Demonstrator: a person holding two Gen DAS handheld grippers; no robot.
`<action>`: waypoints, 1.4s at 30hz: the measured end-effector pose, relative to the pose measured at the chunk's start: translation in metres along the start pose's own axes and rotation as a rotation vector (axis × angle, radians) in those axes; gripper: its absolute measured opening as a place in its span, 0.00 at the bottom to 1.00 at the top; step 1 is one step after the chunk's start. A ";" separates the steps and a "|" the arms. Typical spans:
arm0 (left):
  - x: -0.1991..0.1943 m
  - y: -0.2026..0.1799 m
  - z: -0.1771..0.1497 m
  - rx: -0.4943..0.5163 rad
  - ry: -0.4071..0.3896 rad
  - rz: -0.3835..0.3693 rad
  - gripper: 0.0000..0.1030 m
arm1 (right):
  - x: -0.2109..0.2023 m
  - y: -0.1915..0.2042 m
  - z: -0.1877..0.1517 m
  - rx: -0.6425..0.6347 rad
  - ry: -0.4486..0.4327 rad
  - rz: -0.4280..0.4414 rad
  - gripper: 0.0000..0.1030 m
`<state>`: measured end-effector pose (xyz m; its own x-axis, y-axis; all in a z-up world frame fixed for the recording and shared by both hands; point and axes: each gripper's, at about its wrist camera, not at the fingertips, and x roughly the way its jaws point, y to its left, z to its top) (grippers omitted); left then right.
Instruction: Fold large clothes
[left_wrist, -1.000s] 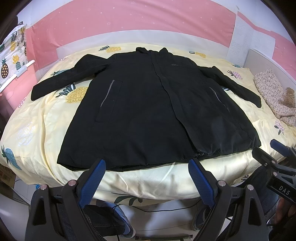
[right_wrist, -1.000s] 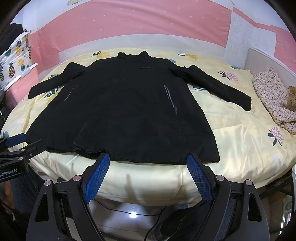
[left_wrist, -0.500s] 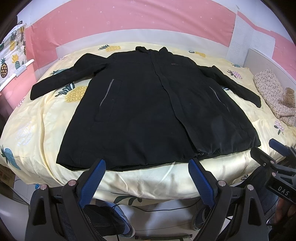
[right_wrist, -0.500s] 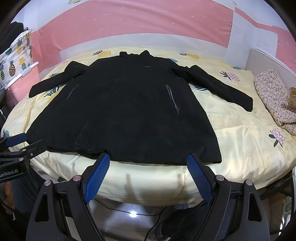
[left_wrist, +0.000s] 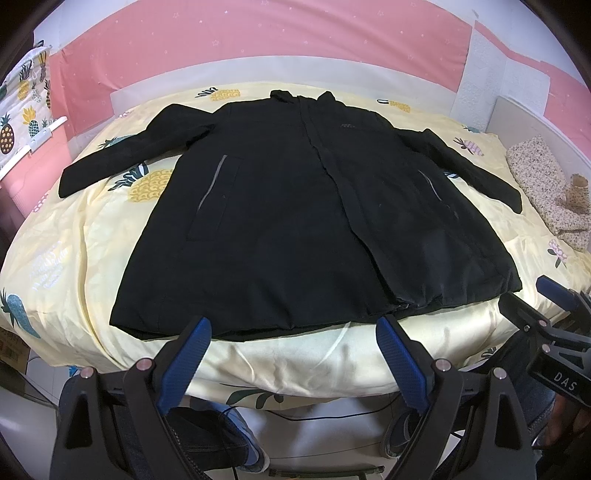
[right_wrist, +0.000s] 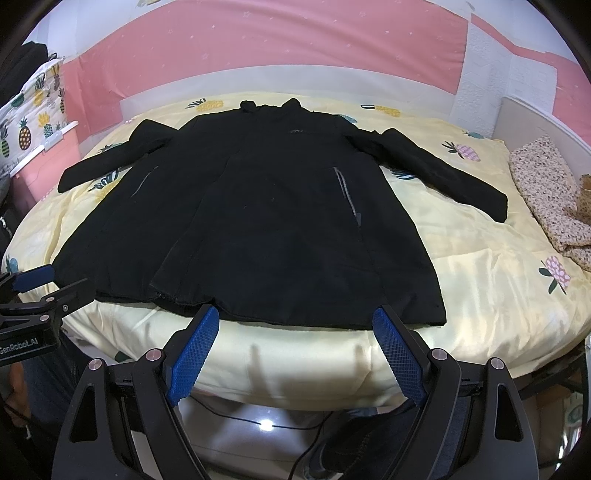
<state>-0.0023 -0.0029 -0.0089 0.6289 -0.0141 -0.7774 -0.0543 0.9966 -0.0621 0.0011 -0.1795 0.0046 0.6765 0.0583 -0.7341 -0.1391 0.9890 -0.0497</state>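
Note:
A long black coat (left_wrist: 295, 221) lies flat and face up on the bed, collar at the far side, hem toward me, both sleeves spread outward. It also shows in the right wrist view (right_wrist: 266, 221). My left gripper (left_wrist: 293, 328) is open and empty, just short of the hem near its middle. My right gripper (right_wrist: 295, 319) is open and empty, just short of the hem at its right half. Each gripper shows at the edge of the other's view: the right one (left_wrist: 554, 321) and the left one (right_wrist: 37, 291).
The bed has a pale yellow pineapple-print cover (left_wrist: 92, 240). A folded floral cloth (left_wrist: 543, 184) lies at the bed's right side by a white headboard (right_wrist: 535, 122). A pink wall stands behind. Below the bed's near edge are floor, a cable and shoes (left_wrist: 251, 443).
Both grippers have edged slightly forward toward the coat's hem. The coat has not moved.

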 end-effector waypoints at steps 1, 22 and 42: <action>0.000 0.000 0.000 0.000 0.001 -0.001 0.89 | 0.000 0.000 0.000 0.000 0.000 0.000 0.83; 0.028 0.021 0.026 -0.007 -0.005 0.026 0.90 | 0.031 0.003 0.028 -0.011 -0.010 0.047 0.83; 0.084 0.126 0.112 -0.158 -0.078 0.128 0.89 | 0.109 0.022 0.111 -0.074 0.003 0.164 0.84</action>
<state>0.1304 0.1310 -0.0118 0.6671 0.1238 -0.7346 -0.2547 0.9646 -0.0687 0.1524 -0.1366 -0.0015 0.6387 0.2171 -0.7382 -0.3002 0.9537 0.0208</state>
